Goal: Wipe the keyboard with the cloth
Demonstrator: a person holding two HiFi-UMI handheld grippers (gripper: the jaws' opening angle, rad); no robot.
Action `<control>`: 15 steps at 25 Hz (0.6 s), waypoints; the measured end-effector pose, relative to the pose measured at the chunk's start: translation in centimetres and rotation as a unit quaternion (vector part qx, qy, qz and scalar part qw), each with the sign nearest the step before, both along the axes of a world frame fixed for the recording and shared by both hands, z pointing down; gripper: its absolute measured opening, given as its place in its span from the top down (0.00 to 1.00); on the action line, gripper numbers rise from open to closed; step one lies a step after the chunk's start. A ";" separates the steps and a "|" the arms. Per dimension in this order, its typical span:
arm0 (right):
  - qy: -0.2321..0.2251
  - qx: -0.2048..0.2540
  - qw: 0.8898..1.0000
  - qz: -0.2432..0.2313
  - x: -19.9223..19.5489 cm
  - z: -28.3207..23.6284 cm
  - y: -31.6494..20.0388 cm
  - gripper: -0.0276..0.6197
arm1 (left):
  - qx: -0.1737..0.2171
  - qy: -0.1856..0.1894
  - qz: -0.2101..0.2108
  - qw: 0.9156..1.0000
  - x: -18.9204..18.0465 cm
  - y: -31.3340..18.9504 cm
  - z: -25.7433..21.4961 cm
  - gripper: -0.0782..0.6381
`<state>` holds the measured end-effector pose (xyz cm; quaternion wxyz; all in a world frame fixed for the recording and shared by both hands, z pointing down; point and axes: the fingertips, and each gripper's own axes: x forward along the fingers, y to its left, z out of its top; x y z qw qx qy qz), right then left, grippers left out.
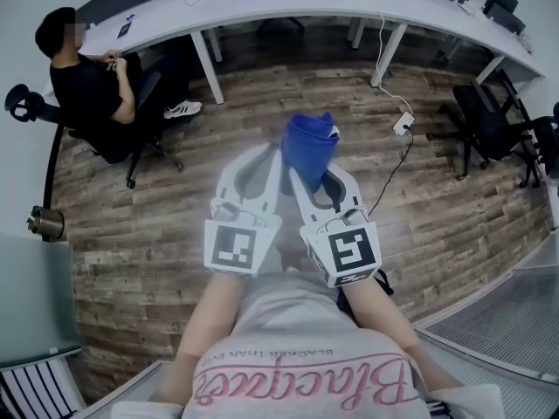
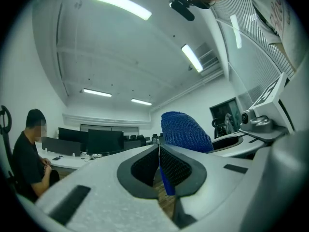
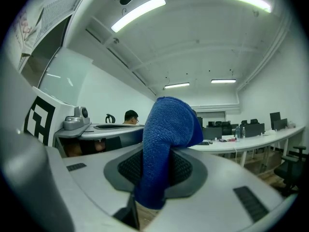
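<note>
We hold both tools side by side above the brown wooden floor (image 1: 175, 208). The right tool (image 1: 314, 175) clamps the bunched blue terry cloth (image 1: 310, 145). The left tool (image 1: 265, 160) has its jaws pressed together.

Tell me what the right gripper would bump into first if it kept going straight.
Nothing close. Past the cloth in the right gripper there is only air above the floor. It would probably reach the white desk far ahead first, though depth is hard to judge.

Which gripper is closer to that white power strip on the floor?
Right. The right gripper, holding the blue cloth, is on the side toward the power strip; the left gripper, nipping the cloth's edge, is beyond it.
</note>
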<state>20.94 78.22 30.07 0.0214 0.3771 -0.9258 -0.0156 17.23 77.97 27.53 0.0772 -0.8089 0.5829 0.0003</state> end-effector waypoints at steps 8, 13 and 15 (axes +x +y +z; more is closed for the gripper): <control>-0.007 -0.005 1.000 -0.006 1.0 0.4 -2.1 0.81 | -0.014 0.007 0.000 1.000 0.7 -2.5 0.6 0.88; -0.010 -0.020 1.000 -0.005 -0.3 0.8 -5.5 0.81 | -0.019 0.009 0.009 1.000 -0.2 -5.9 1.0 0.88; -0.012 -0.021 1.000 -0.001 -0.8 0.9 -7.3 0.81 | -0.018 0.009 0.012 1.000 -0.9 -7.7 1.0 0.88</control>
